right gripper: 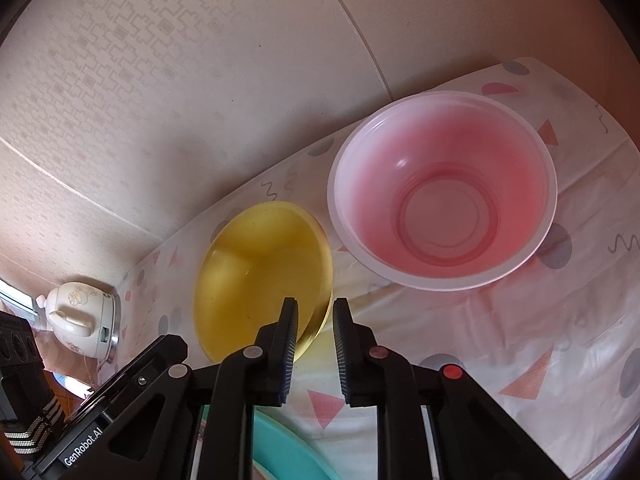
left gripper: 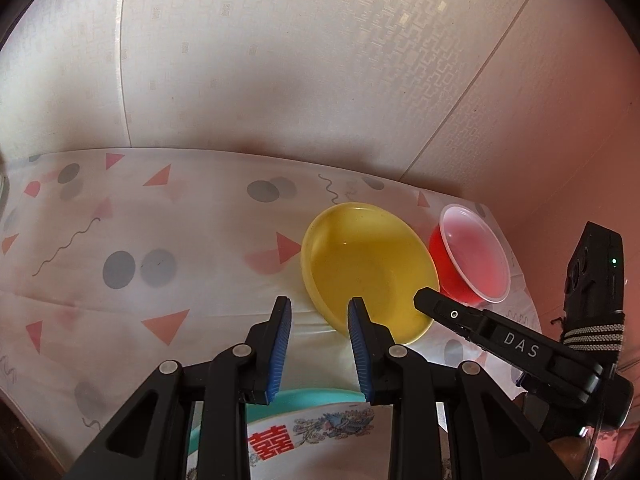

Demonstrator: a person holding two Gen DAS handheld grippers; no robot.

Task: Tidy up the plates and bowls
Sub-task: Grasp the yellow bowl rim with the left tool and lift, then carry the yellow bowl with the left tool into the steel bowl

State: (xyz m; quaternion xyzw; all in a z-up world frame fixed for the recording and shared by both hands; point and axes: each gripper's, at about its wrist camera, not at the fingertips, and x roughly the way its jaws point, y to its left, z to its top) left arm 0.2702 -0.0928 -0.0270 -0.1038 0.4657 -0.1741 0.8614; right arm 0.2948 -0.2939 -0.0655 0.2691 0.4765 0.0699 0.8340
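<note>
Left tongs (left gripper: 320, 312) parted and empty, right tongs (right gripper: 314, 312) narrowed — both angled downward

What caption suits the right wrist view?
Right gripper straddles yellow plate rim beside pink bowl.

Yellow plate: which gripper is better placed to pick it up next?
Right, probably. The right gripper already straddles the yellow plate's near rim; the left gripper reaches only its near-left edge.
</note>
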